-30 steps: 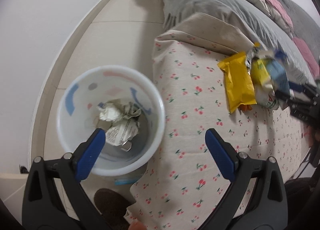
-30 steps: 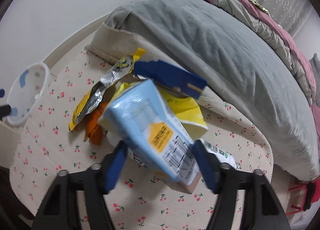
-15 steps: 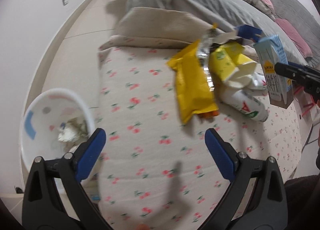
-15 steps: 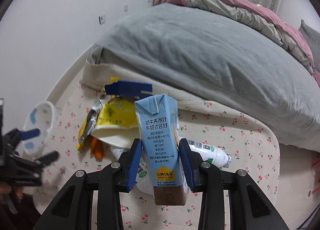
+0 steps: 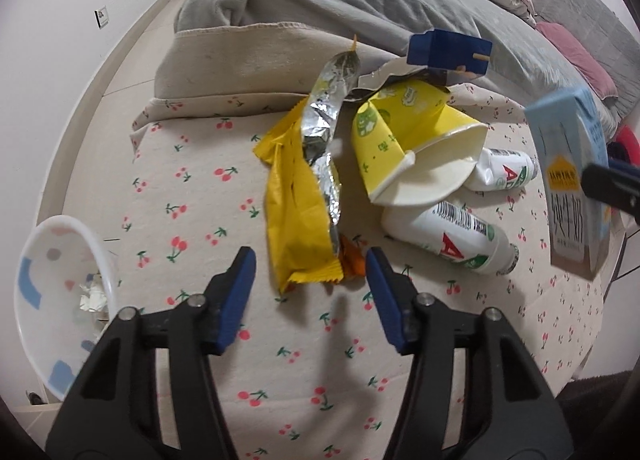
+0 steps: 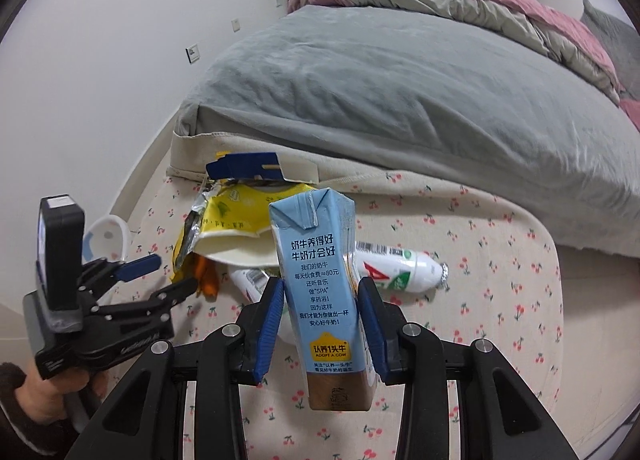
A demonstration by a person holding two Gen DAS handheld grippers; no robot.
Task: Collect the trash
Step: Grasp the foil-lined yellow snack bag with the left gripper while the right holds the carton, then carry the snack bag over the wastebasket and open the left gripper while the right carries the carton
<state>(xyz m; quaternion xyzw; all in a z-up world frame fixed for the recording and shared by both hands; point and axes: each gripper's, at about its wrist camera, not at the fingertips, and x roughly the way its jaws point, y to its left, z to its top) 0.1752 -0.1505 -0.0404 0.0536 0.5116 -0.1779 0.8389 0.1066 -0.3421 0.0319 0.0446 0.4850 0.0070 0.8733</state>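
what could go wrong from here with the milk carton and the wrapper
The right gripper holds the milk carton only by its lower part, so it could tip or slip on the way to the white bin. The left gripper, open at the yellow wrapper, may snag the cherry-print cloth.

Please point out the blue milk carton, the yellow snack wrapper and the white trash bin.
blue milk carton (image 6: 318, 292): right wrist view, printed front face.
yellow snack wrapper (image 5: 294, 220): left wrist view, yellow middle.
white trash bin (image 5: 34, 336): left wrist view, inner wall.

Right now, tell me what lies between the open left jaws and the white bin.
Only bare cherry-print cloth separates the left gripper from the white plastic bin, per the left wrist view.
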